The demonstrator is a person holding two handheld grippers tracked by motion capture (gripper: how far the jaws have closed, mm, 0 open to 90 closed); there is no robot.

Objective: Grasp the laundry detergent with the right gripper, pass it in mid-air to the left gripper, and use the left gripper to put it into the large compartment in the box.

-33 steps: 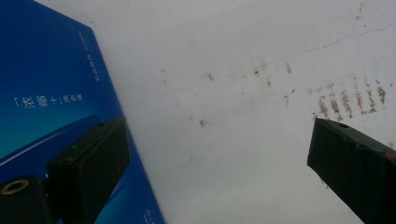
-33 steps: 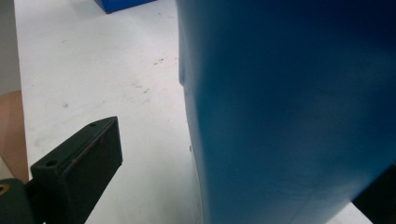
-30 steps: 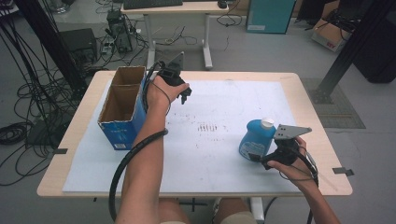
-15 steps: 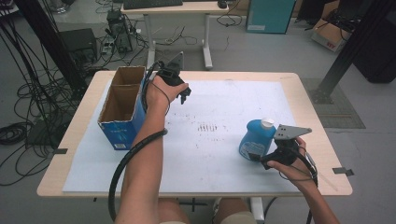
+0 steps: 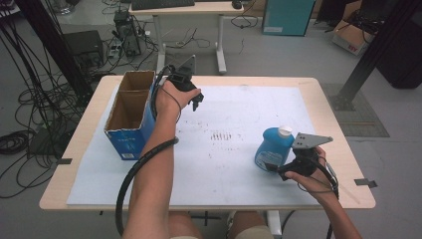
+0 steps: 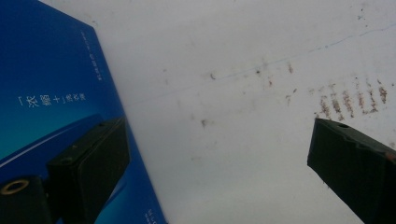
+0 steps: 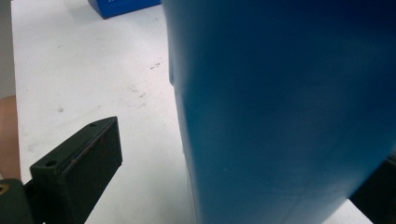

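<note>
While the scene holds almost exactly as it stood a second ago, the right hand-held gripper (image 5: 274,168) stays pressed up to the blue bottle (image 5: 272,148), which stands upright with its white cap (image 5: 284,131) on at the right side of the white sheet (image 5: 239,164) covering the desk (image 5: 328,107). In the right gripper view the bottle's blue wall (image 7: 289,112) sits between the two black jaws, which are spread wide; one jaw stands clear of the bottle with bare sheet between them, so the grip does not look closed yet. Across the desk, the left hand-held gripper (image 5: 197,101) hovers beside the open blue cardboard box (image 5: 130,115), its jaws parted wide and holding nothing; the left gripper view shows one jaw level with the box's blue side (image 6: 51,93) and the other over the marked sheet. Neither bottle nor box has shifted between the earlier pictures and this one. By that stillness, the work appears paused at the point of grasping: the bottle is lined up but not lifted, and the box, well apart from it, waits as the likely destination.
</note>
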